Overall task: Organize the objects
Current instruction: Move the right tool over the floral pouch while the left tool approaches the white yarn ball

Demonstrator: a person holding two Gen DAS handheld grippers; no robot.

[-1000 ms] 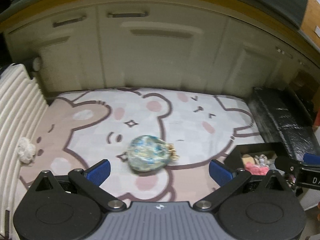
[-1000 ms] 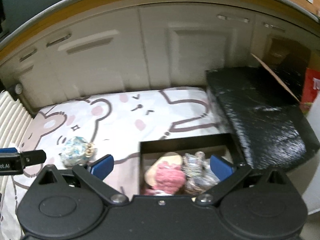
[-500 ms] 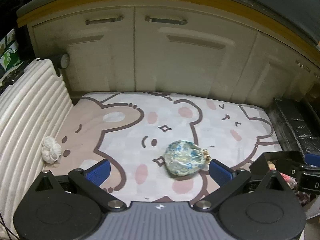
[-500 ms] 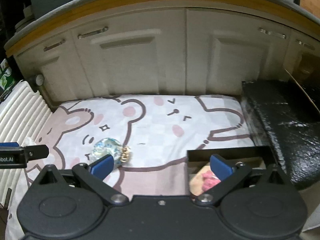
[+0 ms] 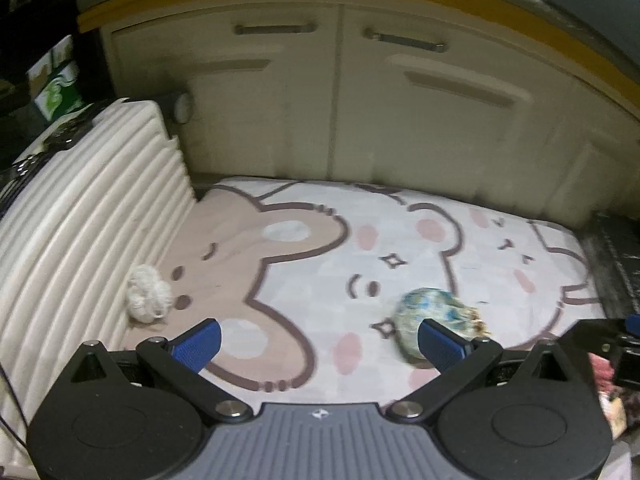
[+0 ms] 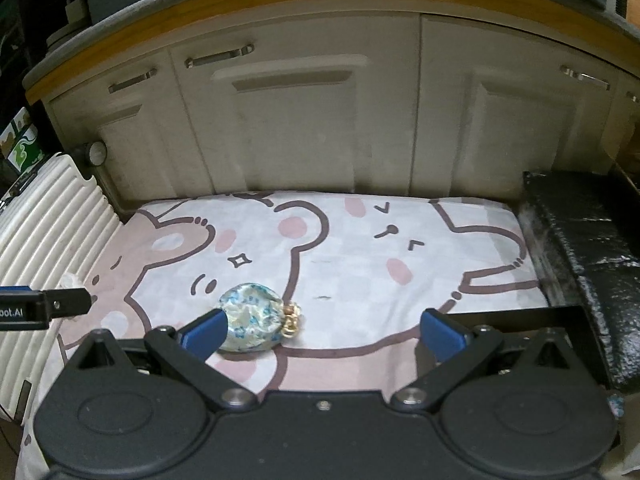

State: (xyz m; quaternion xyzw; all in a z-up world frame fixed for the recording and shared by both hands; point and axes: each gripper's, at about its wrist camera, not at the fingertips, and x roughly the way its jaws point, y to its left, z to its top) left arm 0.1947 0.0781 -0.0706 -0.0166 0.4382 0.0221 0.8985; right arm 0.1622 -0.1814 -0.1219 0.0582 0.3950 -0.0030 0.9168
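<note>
Blue-patterned pouch lies lower centre of the right view on the bear mat. Both the left tool and right tool gape empty; centre jaws over the soft body, avoiding the gold clasp.

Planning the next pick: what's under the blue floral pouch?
The blue floral pouch lies directly on the bear-print mat, gold clasp to its right. Anything beneath the pouch itself is covered and cannot be seen.
</note>
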